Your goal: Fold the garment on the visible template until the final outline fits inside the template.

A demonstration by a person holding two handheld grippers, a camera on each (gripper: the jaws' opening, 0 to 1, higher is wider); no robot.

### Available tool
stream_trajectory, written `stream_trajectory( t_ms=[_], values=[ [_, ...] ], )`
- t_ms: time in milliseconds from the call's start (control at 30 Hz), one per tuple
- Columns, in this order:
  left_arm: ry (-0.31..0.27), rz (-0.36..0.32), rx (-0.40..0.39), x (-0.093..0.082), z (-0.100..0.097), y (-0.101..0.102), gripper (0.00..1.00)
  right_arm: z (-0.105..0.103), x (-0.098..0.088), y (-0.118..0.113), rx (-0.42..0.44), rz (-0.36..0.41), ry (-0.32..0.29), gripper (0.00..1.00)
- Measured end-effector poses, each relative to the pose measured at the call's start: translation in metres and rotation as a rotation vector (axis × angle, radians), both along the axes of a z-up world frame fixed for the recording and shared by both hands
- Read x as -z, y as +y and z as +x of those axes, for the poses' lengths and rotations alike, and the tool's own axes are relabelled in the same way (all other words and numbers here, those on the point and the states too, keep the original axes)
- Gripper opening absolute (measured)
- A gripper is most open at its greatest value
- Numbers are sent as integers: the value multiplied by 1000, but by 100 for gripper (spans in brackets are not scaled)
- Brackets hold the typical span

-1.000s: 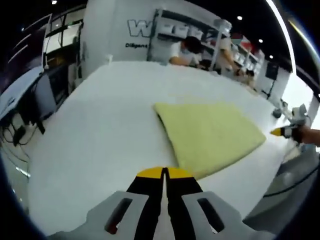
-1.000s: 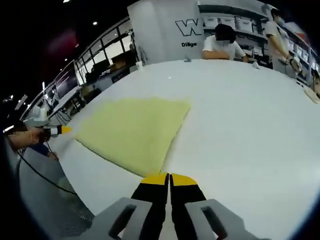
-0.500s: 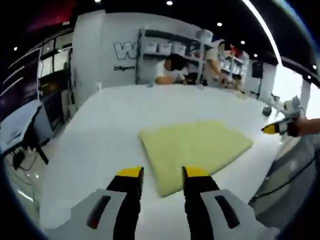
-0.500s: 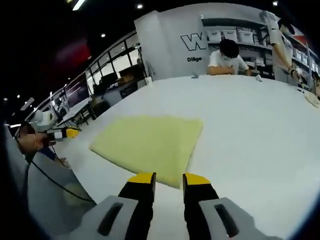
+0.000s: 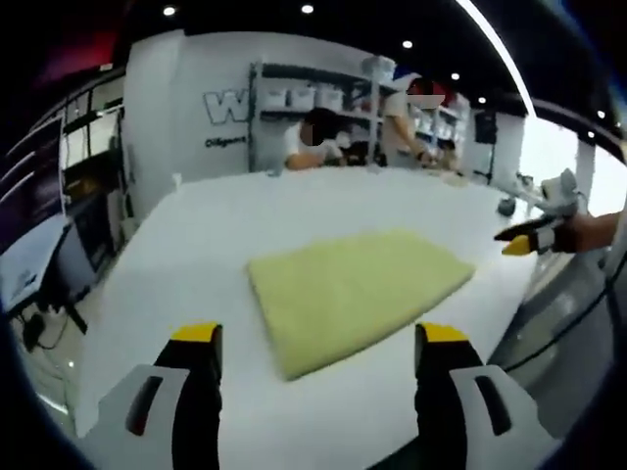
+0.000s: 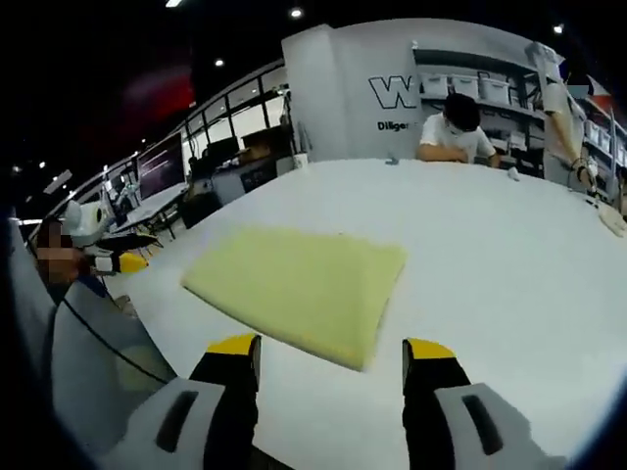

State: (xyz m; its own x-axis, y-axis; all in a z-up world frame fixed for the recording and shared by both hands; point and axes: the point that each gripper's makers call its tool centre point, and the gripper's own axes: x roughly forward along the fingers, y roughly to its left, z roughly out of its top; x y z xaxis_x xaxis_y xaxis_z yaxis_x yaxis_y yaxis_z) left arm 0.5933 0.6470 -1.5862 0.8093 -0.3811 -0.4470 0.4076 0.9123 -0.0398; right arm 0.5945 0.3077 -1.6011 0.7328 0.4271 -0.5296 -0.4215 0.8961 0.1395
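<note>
Garment: pale yellow garment [image 5: 356, 291], folded to a flat, roughly four-sided pad on the white worktop [image 5: 216, 235], near the edge where the person stands.
Template: no outline can be made out on the worktop, so the fit cannot be judged.
Left gripper [image 5: 319, 349]: jaws spread wide, holding nothing, raised above the worktop; the garment's near corner lies just ahead, between the two jaws.
Right gripper [image 6: 332, 353]: jaws wide apart and empty; the garment's near corner lies ahead, between them.
Long axis: runs across from one gripper to the other, one end toward each.
Nearer gripper: neither clearly; each faces its own end.
Judgement: folding looks finished or nearly so.
</note>
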Motion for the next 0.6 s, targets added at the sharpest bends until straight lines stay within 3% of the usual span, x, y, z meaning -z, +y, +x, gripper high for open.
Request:
stream_trajectory(
  t_ms=[33,100,133,333,600],
  values=[
    [-11,89,39,1,0,-2,78,-1,1,-1,-1,-11,0,67],
    [-27,97,20,-2,2,1,77,-2,-2,-2,7,-26,-25,70],
    [-38,42,5,-7,3,-2,78,-1,-6,-2,19,-15,-47,72],
    [-37,-11,-11,-7,6,-2,80,1,-8,-3,49,8,-76,77],
    [-53,38,-44,-8,10,6,95,2,-4,-5,67,10,-54,75]
  ],
)
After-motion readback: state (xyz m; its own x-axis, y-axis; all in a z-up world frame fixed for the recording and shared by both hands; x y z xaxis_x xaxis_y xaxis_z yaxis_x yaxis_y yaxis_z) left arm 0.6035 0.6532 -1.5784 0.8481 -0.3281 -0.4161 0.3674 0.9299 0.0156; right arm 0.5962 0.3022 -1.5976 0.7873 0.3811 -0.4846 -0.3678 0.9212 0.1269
